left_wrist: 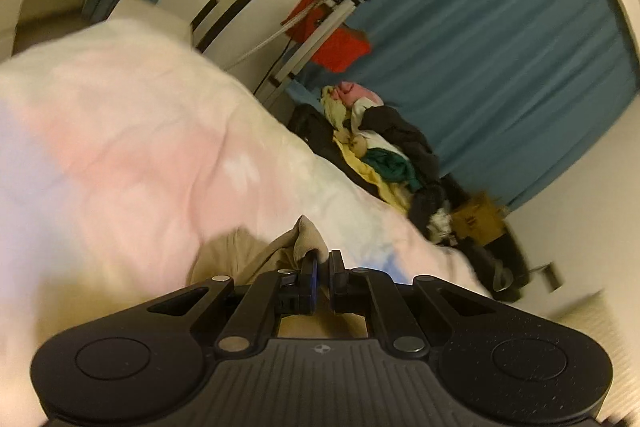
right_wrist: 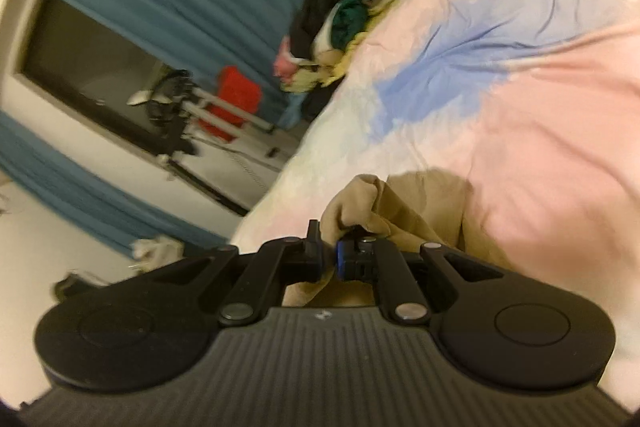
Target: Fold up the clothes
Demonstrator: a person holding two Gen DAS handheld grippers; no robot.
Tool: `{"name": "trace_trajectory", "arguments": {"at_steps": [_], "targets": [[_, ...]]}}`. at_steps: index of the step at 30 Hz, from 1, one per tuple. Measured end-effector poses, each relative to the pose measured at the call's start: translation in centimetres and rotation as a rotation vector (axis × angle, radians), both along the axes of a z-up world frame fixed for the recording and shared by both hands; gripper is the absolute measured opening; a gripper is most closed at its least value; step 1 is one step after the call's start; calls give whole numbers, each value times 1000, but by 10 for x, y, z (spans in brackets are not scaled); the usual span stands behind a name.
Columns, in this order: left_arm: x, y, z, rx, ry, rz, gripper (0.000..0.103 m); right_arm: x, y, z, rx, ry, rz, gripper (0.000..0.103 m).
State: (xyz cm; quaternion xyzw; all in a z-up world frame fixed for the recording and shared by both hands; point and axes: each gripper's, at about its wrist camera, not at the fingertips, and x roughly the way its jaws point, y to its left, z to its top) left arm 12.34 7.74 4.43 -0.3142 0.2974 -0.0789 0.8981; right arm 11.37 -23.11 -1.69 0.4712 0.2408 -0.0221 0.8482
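Observation:
A tan garment (left_wrist: 256, 251) hangs bunched over the pastel bedspread (left_wrist: 132, 147), and my left gripper (left_wrist: 323, 259) is shut on a fold of it. In the right wrist view the same tan garment (right_wrist: 404, 203) rises in a crumpled peak from the jaws, with my right gripper (right_wrist: 329, 247) shut on its edge. Both grippers hold the cloth lifted above the bedspread (right_wrist: 540, 107). The rest of the garment drops below the gripper bodies and is hidden.
A heap of mixed clothes (left_wrist: 384, 147) lies at the far edge of the bed, also seen as the clothes heap (right_wrist: 344, 19). Teal curtains (left_wrist: 500, 39) cover the wall. A metal rack with a red bag (left_wrist: 332, 43) stands on the floor beside the bed.

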Motion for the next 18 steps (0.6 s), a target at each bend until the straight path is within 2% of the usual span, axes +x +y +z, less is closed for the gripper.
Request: {"name": "trace_trajectory", "arguments": {"at_steps": [1,3,8,14,16,17,18], "targets": [[12,-3,-8,13,6,-2,6,14,-1,-3,-19,14,2,10],[26,-5,-21,10,33,-8,6,31,-9,-17,9,26,2,10],[46,-4,-48,2,43,-30,6,57,-22,-56,34,23,85,11],[66,-1,-65,50,46,-28,6,78,-21,-71,12,12,166,14],[72,3,-72,35,67,-25,7,84,-21,-72,5,10,204,19],[75,5,-75,31,77,-26,9,84,-19,-71,-4,4,216,26],[76,4,-75,46,83,-37,9,85,-18,-71,-13,-1,226,43]]}}
